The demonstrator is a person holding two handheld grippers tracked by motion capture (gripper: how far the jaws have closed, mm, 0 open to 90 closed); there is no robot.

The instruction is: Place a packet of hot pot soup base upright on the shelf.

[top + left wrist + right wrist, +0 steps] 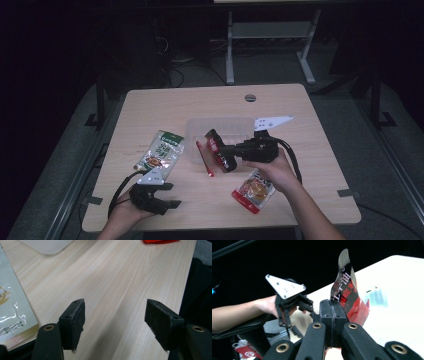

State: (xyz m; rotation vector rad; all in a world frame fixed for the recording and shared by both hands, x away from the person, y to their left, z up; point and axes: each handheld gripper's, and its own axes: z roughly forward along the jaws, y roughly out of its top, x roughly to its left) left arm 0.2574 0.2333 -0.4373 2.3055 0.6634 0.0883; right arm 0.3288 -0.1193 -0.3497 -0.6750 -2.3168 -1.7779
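Right gripper (227,156) pinches red-black packet (345,293) beside tray (196,131); its own view shows jaws pressed together. Left gripper (115,321) spread, empty, bare table (115,277) ahead.

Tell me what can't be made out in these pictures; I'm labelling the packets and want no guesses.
- Green packet: its print is too small in the high view and cut off by the left edge in the left gripper view.
- Black-and-red packet: its lower end is hidden behind the right gripper.
- Clear tray: its contents are hidden behind that packet and blurred.
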